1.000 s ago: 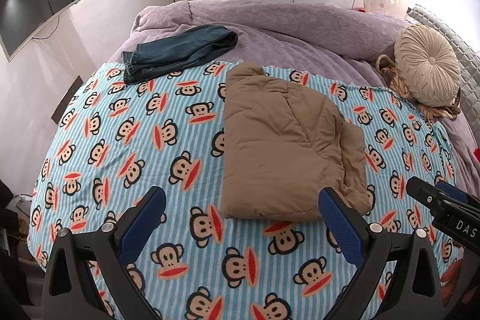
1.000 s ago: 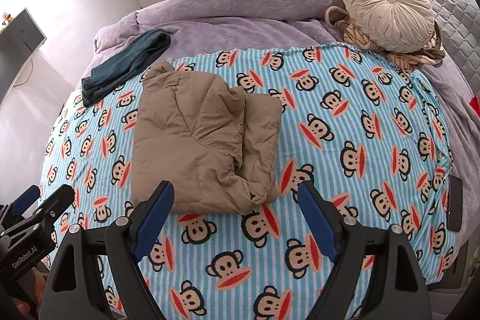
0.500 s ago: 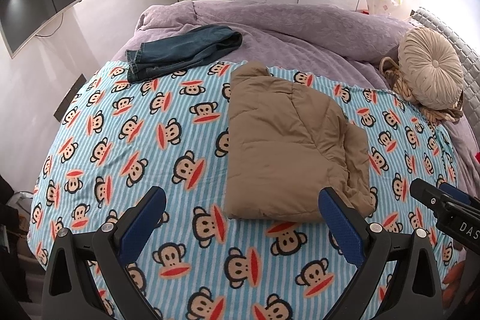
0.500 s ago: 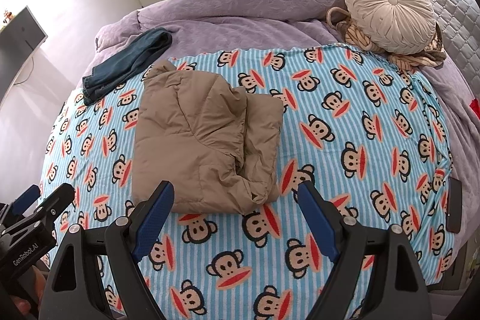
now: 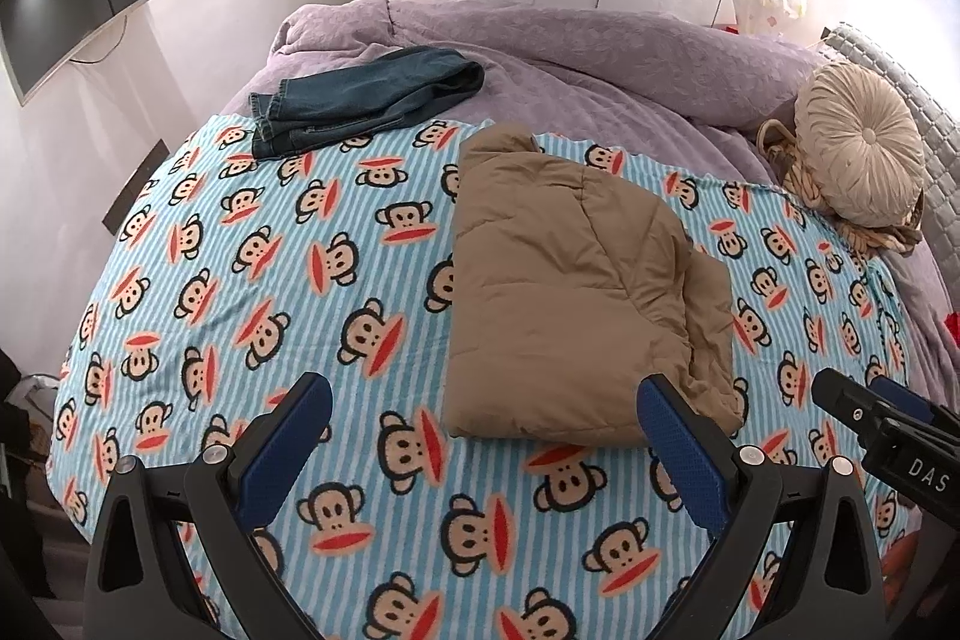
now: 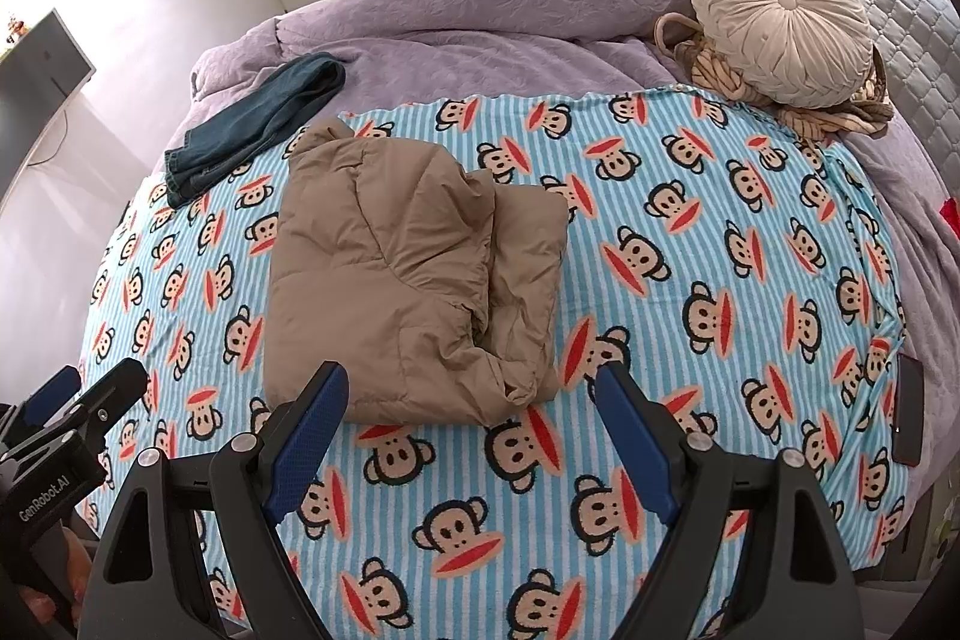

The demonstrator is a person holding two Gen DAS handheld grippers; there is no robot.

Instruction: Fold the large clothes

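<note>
Folded into a thick, puffy rectangle: tan quilted jacket [image 5: 576, 292] [image 6: 408, 274], matte fabric with soft stitched panels and creased, bunched layers along its right edge. Long axis running from the near edge of the bed away toward the far side, with the narrower rounded end pointing away. Lying flat near the middle of a fleecy striped blanket [image 5: 288, 280] [image 6: 720, 292], pale blue and white, printed all over with cartoon monkey faces. Just beyond the blanket's far left corner, folded dark denim jeans [image 5: 366, 97] [image 6: 258, 124], partly on a textured lilac bedspread [image 5: 600, 52] [image 6: 480, 10]. At the far right, a round pleated beige cushion [image 5: 858, 148] [image 6: 780, 16] with a centre button, resting on a braided basket. Left tool [image 5: 480, 430] held above the near edge of the blanket, blue-padded fingers spread wide, gripping nothing. Right tool [image 6: 471, 412] likewise wide apart and empty, fingertips framing the jacket's near right corner without touching it.
</note>
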